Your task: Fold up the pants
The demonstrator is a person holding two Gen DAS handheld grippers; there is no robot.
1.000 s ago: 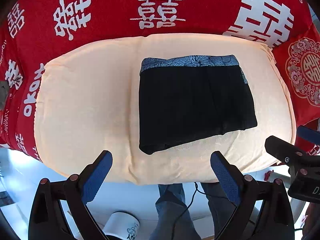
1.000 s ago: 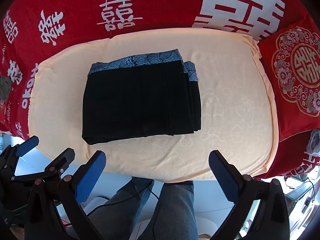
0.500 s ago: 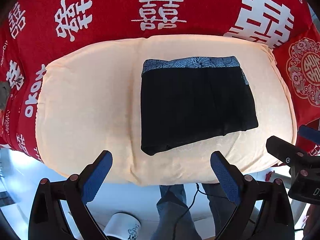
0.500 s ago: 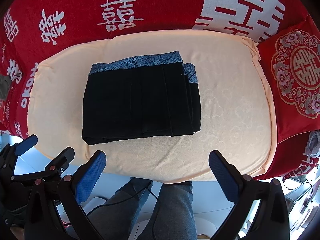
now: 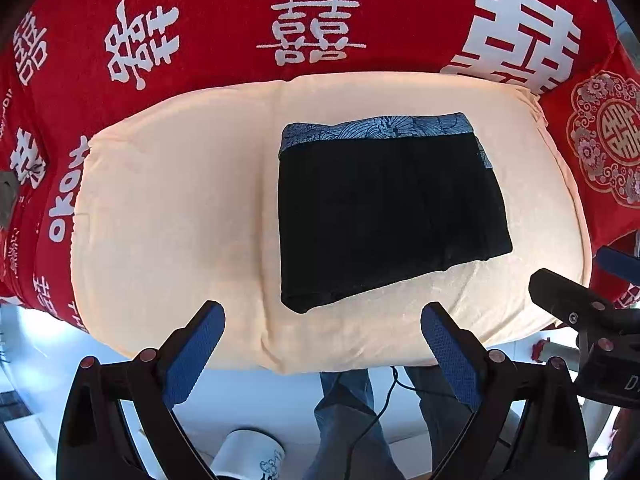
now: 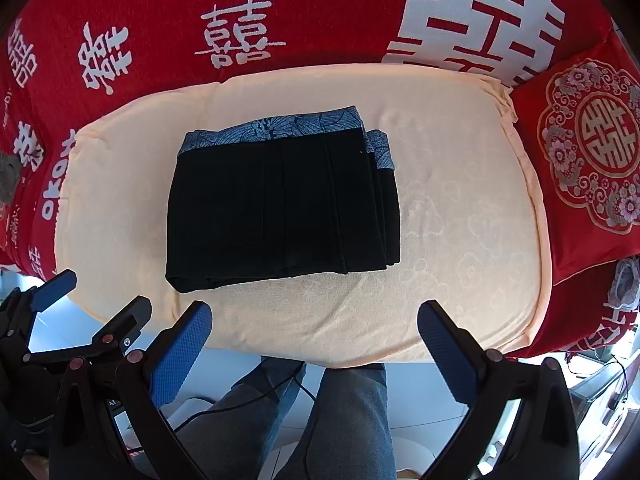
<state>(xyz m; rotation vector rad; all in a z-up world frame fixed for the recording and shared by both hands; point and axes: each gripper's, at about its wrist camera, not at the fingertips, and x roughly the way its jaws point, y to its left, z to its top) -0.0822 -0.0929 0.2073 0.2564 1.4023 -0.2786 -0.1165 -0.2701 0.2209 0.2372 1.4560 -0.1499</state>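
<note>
The black pants (image 5: 388, 212) (image 6: 280, 204) lie folded into a compact rectangle on a peach cushion (image 5: 172, 208) (image 6: 460, 220), with the blue patterned waistband along the far edge. My left gripper (image 5: 322, 336) is open and hangs near the cushion's front edge, apart from the pants. Wide open too, my right gripper (image 6: 314, 334) is held just off the same front edge with nothing between its fingers. Each gripper shows at the side of the other's view: the right one (image 5: 576, 300) and the left one (image 6: 86, 316).
A red cover with white characters (image 5: 304, 32) (image 6: 240, 36) surrounds the cushion. A red embroidered pillow (image 6: 592, 160) stands at the right. A person's legs in jeans (image 6: 344, 412) are below the cushion's front edge, with a cable and white floor.
Both views have shifted very slightly; the pants sit a touch lower in frame. The pants and both grippers' openings are unchanged.
</note>
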